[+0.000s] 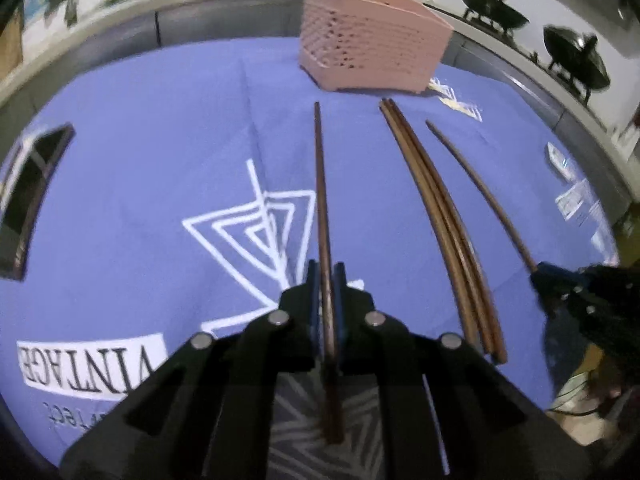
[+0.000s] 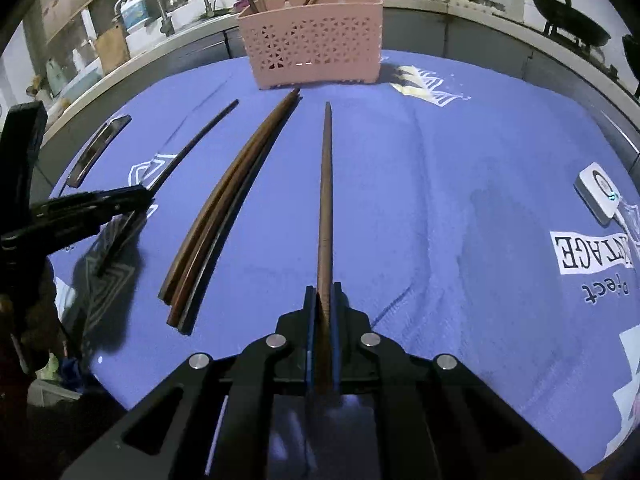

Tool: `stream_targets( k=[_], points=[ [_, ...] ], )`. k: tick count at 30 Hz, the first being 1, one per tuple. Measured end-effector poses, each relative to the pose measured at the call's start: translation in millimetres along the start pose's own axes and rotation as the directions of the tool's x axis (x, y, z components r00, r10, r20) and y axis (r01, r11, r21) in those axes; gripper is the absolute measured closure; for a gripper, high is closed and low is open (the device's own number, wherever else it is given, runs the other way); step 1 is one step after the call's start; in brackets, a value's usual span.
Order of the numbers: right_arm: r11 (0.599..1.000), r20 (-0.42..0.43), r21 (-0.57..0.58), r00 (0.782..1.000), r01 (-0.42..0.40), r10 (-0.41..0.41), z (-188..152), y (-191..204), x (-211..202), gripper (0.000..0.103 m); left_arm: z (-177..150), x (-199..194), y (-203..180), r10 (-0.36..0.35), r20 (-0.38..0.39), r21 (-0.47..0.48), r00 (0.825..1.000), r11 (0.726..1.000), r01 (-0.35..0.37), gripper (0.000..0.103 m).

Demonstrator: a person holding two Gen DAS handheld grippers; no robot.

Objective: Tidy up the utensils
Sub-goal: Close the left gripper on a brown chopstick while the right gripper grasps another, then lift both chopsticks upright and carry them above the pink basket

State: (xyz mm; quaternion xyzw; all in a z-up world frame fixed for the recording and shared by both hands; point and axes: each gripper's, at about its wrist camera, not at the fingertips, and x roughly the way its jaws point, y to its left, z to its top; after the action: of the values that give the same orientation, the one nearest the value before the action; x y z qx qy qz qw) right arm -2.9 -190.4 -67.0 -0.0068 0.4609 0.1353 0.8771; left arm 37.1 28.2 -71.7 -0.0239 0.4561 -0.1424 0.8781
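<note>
My left gripper [image 1: 326,270] is shut on a brown chopstick [image 1: 322,200] that points toward the pink perforated utensil basket [image 1: 372,52] at the far edge of the blue cloth. My right gripper [image 2: 324,292] is shut on another brown chopstick [image 2: 325,200], also pointing at the basket [image 2: 316,56]. Between the two grippers a bundle of several chopsticks [image 1: 444,224] lies on the cloth; it also shows in the right wrist view [image 2: 224,216]. The right gripper [image 1: 538,274] appears at the right of the left view, the left gripper [image 2: 140,198] at the left of the right view. The basket holds several utensils.
A dark phone-like slab [image 1: 32,196] lies at the cloth's left edge [image 2: 100,148]. A small white device [image 2: 600,192] sits at the right. Black woks [image 1: 492,8] stand on the counter behind. A sink and bottles [image 2: 136,12] are at the back left.
</note>
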Motion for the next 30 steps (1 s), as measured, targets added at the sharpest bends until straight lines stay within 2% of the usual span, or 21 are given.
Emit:
stream_targets(
  k=[3,5,8,12,13,15,16,19,21,23,25,27,30],
  points=[
    [0.999,-0.016,0.037,0.999,-0.029,0.029,22.9,-5.4,11.1,0.095,16.3,8.4,1.2,-0.007,-0.016,-0.052,1.000,0.999,0.006,0.090],
    [0.998,-0.025,0.044,0.999,-0.039,0.041,43.1,-5.6,23.1,0.095,28.0,15.6,0.1,-0.007,-0.015,-0.071,1.000,0.997,0.006,0.082],
    [0.999,-0.025,0.029,0.999,-0.038,0.039,73.3,-3.9,40.7,0.095,49.9,29.4,-3.7,0.028,-0.006,-0.080,1.000,0.996,-0.028,0.079],
    [0.998,-0.041,0.035,0.998,-0.052,0.054,109.0,-3.1,60.3,0.094,76.6,48.5,-15.0,0.097,0.004,-0.043,0.995,0.994,-0.097,0.079],
    [0.998,-0.040,0.030,0.997,-0.058,0.060,116.7,-1.9,65.3,0.094,81.6,52.4,-17.1,0.106,0.009,-0.029,0.994,0.994,-0.106,0.079],
    [0.998,-0.035,0.002,0.998,-0.059,0.059,127.4,2.3,72.4,0.095,89.1,58.6,-19.9,0.124,0.013,-0.010,0.992,0.992,-0.124,0.095],
    [0.998,-0.034,-0.012,0.998,-0.056,0.055,130.1,4.2,74.6,0.097,91.9,60.5,-20.3,0.126,0.011,-0.008,0.992,0.992,-0.126,0.098],
    [0.996,-0.034,-0.001,0.995,-0.090,0.090,135.0,3.6,71.6,0.098,100.2,59.9,-14.9,0.037,-0.026,-0.056,0.999,0.998,-0.039,0.099],
    [0.991,0.035,0.009,0.990,-0.135,0.134,137.6,-2.6,55.4,0.098,104.7,38.9,-15.3,-0.024,0.028,-0.071,0.999,0.997,0.026,0.099],
    [0.984,0.142,0.007,0.974,-0.178,0.175,138.0,-6.5,26.4,0.098,108.6,14.2,-17.6,-0.077,0.092,-0.072,0.993,0.994,0.084,0.099],
    [0.980,0.239,0.001,0.952,-0.199,0.192,138.3,-9.5,-0.1,0.098,115.2,-16.5,-20.2,-0.121,0.175,-0.063,0.977,0.989,0.134,0.099],
    [0.977,0.335,-0.001,0.920,-0.214,0.202,139.3,-12.8,-25.8,0.098,123.4,-41.9,-23.0,-0.150,0.247,-0.051,0.957,0.985,0.167,0.099],
    [0.978,0.487,-0.007,0.854,-0.206,0.184,144.8,-18.9,-64.7,0.098,133.7,-80.5,-26.5,-0.166,0.351,-0.043,0.921,0.980,0.194,0.099]
  ],
)
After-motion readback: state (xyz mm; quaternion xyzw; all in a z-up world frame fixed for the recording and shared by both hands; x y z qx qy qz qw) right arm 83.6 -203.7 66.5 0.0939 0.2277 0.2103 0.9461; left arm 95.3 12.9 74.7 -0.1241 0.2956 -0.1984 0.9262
